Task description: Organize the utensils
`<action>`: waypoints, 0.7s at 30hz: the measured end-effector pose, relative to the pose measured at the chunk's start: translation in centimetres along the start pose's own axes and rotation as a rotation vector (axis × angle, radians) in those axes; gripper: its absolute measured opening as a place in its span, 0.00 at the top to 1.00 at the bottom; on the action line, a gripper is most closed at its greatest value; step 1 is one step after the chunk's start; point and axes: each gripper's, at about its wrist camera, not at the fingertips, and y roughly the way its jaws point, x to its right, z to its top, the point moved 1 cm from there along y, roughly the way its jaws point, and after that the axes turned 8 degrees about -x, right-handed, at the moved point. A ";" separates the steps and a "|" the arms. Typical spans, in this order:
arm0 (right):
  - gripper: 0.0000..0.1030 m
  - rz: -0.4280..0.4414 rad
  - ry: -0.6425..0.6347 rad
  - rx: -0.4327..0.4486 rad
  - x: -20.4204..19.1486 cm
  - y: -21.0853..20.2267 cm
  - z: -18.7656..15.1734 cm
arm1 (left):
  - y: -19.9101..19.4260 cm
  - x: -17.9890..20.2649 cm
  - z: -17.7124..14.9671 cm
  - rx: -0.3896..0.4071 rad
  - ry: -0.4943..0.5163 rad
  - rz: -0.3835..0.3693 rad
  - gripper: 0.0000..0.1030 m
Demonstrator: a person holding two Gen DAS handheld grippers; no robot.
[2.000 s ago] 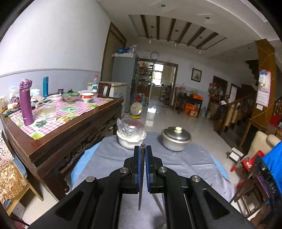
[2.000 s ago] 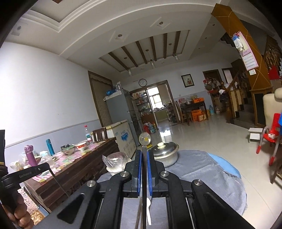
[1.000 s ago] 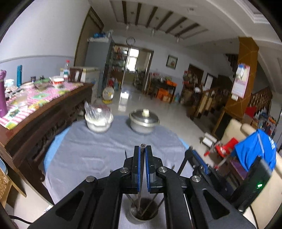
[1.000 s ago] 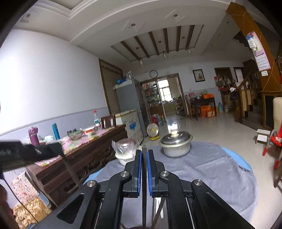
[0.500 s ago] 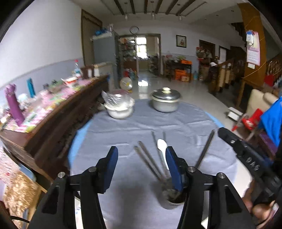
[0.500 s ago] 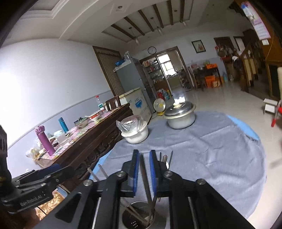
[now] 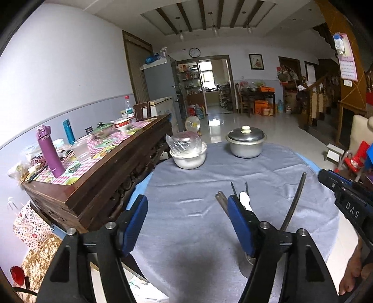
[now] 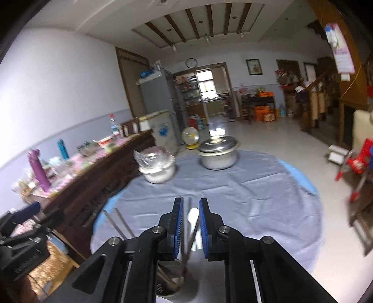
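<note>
The utensils are parked in the metal holder cup (image 8: 170, 279) on the gray-clothed bench (image 7: 198, 186), well short of the lidded pot (image 7: 246, 144). The left gripper (image 7: 186, 221) is seen with jaws still spreading and nothing between them; the cup sits just right of its right finger. The right gripper (image 8: 188, 223) is held directly above the cup, jaws parted only a little, with a chopstick (image 8: 186, 233) and the white spoon (image 8: 193, 221) standing up through the gap. No pinch can be made out. Long axes run upward, leaning away, so the right hand is judged nearer.

White walls (image 7: 70, 58); beamed ceiling (image 7: 209, 16)
</note>
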 end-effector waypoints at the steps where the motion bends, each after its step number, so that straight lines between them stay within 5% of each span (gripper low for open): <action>1: 0.82 -0.032 -0.005 -0.006 -0.2 -0.3 0.1 | -0.2 -0.3 0.0 0.003 -0.009 0.000 0.27; 8: 0.76 -0.133 -0.046 0.000 -1.6 -2.9 0.2 | -1.7 -1.9 0.3 0.038 -0.045 0.014 0.24; 21: 0.76 -0.144 -0.082 0.027 -3.0 -4.6 0.2 | -2.3 -3.1 0.7 0.053 -0.073 0.031 0.23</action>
